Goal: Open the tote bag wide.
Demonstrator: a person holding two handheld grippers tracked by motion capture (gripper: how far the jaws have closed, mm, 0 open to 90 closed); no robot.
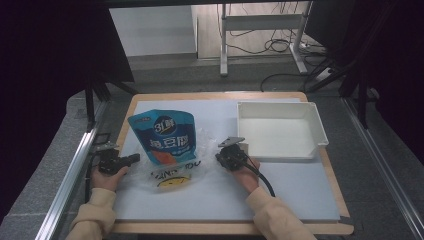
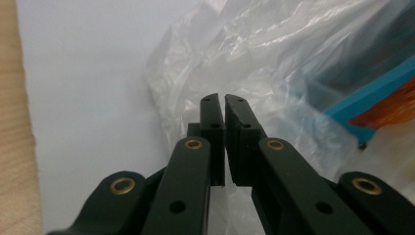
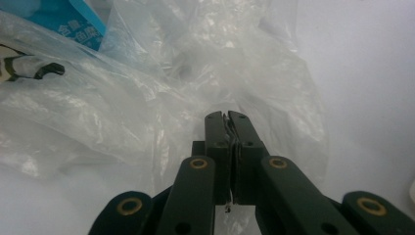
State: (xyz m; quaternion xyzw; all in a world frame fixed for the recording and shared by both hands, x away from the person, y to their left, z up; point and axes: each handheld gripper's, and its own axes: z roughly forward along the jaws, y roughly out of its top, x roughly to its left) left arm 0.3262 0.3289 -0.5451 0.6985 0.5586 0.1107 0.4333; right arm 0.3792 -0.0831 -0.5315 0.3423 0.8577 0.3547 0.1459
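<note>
Clear plastic bag (image 1: 172, 170) spread on the worktop (image 1: 300, 195), blue snack pouch (image 1: 162, 135) partly inside it, upper half sticking out. Left claw (image 2: 224, 100) clenched at the bag's left edge, film not seen between its jaws. Right claw (image 3: 226, 117) grasping a fold of film at the right edge. White tray (image 1: 280, 131) well apart, far right.

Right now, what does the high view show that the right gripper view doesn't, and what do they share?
High view alone: the white tray at the board's far right, the left tongs by the bag's left edge, and both sleeves. Right gripper view alone: film of the clear plastic bag pinched between the right tongs. Shared: the bag and the blue snack pouch.
</note>
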